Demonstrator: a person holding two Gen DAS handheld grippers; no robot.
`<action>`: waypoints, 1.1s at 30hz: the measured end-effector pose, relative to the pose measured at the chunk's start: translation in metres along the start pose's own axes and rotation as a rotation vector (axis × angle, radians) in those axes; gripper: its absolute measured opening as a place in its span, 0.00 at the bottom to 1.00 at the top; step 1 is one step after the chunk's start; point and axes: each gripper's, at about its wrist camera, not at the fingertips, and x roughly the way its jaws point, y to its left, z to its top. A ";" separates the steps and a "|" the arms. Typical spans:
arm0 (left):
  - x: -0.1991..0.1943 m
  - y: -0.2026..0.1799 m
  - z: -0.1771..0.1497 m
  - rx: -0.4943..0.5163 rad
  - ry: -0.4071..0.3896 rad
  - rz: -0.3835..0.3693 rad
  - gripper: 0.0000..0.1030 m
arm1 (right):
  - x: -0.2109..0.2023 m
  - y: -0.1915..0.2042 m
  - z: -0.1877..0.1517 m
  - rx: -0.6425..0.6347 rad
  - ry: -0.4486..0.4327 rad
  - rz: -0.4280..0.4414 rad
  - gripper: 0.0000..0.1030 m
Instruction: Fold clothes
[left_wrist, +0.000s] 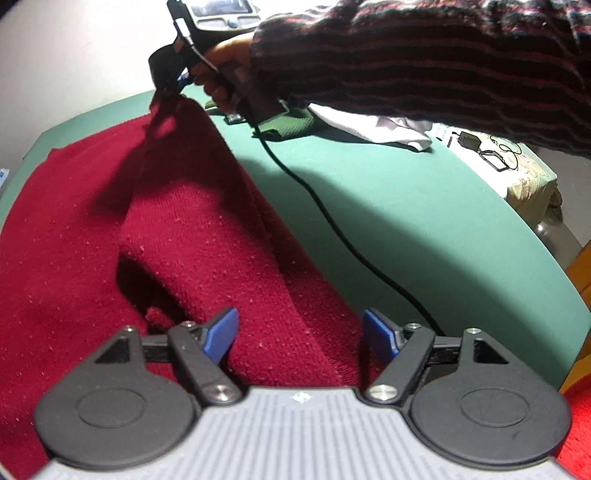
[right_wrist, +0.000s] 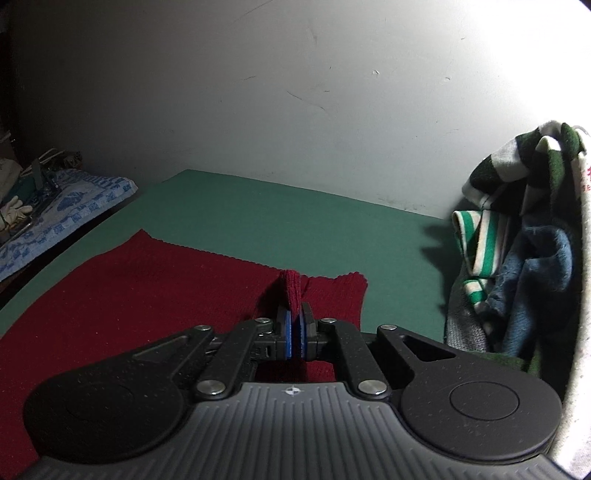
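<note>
The dark red knitted sweater (left_wrist: 66, 258) lies spread flat on the green table (left_wrist: 406, 206); its right-hand part (left_wrist: 192, 177) is lifted into a raised fold, with a pinched ridge (right_wrist: 292, 291) standing upright.

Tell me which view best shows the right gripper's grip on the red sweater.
The right wrist view: the right gripper is shut on a pinched fold of the red sweater. The left wrist view shows that gripper from afar, lifting the cloth.
</note>
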 end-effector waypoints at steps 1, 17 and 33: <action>-0.003 0.005 0.001 -0.019 -0.007 -0.004 0.74 | 0.002 0.000 -0.001 0.000 0.001 -0.001 0.04; 0.031 0.145 0.036 -0.366 -0.050 -0.070 0.68 | 0.012 -0.015 -0.011 -0.028 0.004 -0.056 0.04; 0.018 0.131 0.030 -0.403 -0.071 -0.076 0.14 | 0.025 -0.016 -0.019 -0.003 -0.042 -0.006 0.05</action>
